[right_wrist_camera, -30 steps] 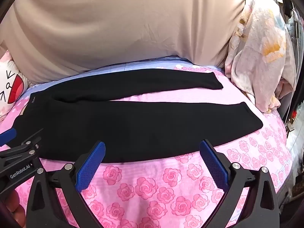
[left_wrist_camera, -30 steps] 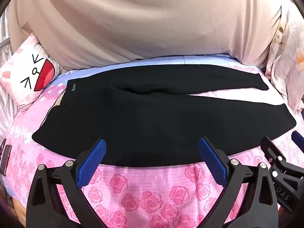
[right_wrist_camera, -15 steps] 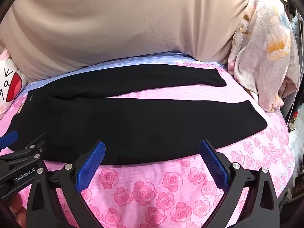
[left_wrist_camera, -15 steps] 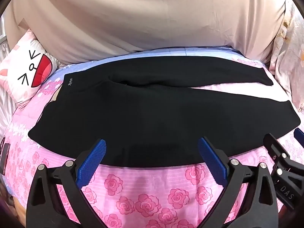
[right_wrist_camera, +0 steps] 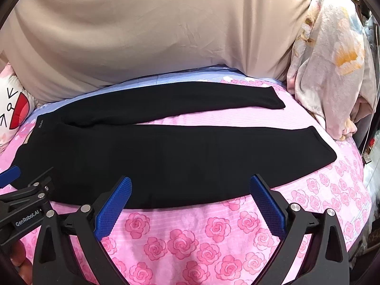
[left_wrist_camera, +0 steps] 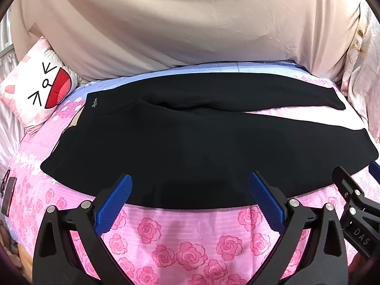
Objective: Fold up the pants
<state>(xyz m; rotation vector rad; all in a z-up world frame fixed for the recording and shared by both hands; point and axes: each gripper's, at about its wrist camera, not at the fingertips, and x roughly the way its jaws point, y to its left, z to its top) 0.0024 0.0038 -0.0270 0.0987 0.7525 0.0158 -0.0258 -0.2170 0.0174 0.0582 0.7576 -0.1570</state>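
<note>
Black pants point(left_wrist_camera: 190, 147) lie flat on a pink rose-print bed sheet point(left_wrist_camera: 180, 242), waistband to the left, both legs stretched right and spread apart in a narrow V. They also show in the right wrist view point(right_wrist_camera: 166, 152). My left gripper point(left_wrist_camera: 190, 190) is open and empty, hovering just over the near edge of the near leg. My right gripper point(right_wrist_camera: 190, 190) is open and empty over the same edge, further right. Each gripper shows at the edge of the other's view: the right one point(left_wrist_camera: 356, 204) and the left one point(right_wrist_camera: 21, 190).
A beige padded headboard point(left_wrist_camera: 190, 23) rises behind the bed. A white cartoon-face pillow point(left_wrist_camera: 40, 87) lies at the far left. A floral blanket point(right_wrist_camera: 327, 66) is heaped at the far right. A dark flat object point(left_wrist_camera: 8, 194) lies at the left bed edge.
Both cameras have risen and drawn back slightly, so the pants sit a little lower and fuller in view. The pants have not moved. Both grippers stay open.
</note>
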